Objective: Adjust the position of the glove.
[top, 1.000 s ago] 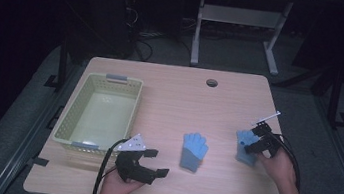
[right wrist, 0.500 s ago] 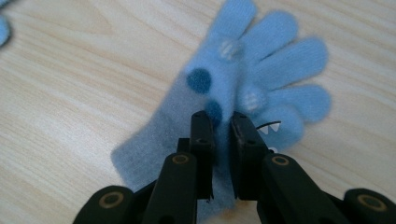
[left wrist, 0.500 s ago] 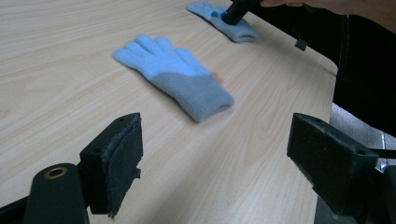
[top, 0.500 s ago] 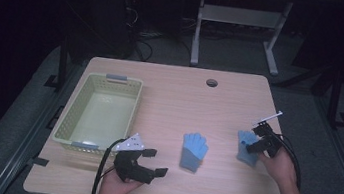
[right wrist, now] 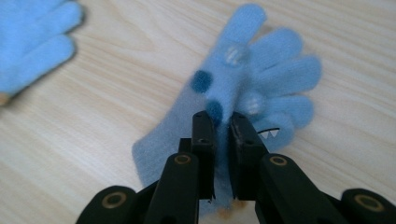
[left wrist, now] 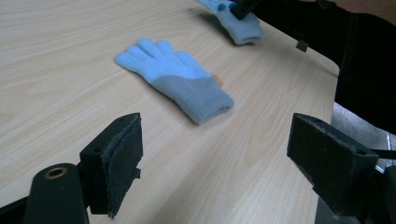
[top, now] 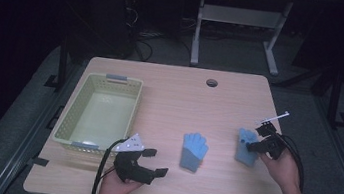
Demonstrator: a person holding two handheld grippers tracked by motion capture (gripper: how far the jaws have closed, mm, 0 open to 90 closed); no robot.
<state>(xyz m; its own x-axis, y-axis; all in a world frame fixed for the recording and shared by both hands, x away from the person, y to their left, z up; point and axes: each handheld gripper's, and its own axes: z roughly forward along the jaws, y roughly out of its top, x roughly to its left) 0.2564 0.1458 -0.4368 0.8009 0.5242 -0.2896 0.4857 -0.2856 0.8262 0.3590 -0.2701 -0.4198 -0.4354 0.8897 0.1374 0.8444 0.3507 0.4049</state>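
A light blue glove (top: pixel 194 151) with a grey cuff lies flat near the table's middle (left wrist: pixel 180 79). A second blue glove (top: pixel 244 155) with dark dots and a small toothy face lies at the right (right wrist: pixel 261 79). My right gripper (top: pixel 250 146) is shut on it, the jaws pinching a fold of its palm (right wrist: pixel 222 119). My left gripper (top: pixel 157 161) rests open near the front edge, pointing toward the middle glove, with nothing between its pads (left wrist: pixel 224 158). The far glove (left wrist: pixel 238 25) lies beyond it.
A pale green plastic basket (top: pixel 116 80) stands at the table's left, with nothing seen inside. The wooden table (top: pixel 185 98) has a cable hole (top: pixel 211 82) near its far edge. Dark floor, cables and a metal stand lie beyond.
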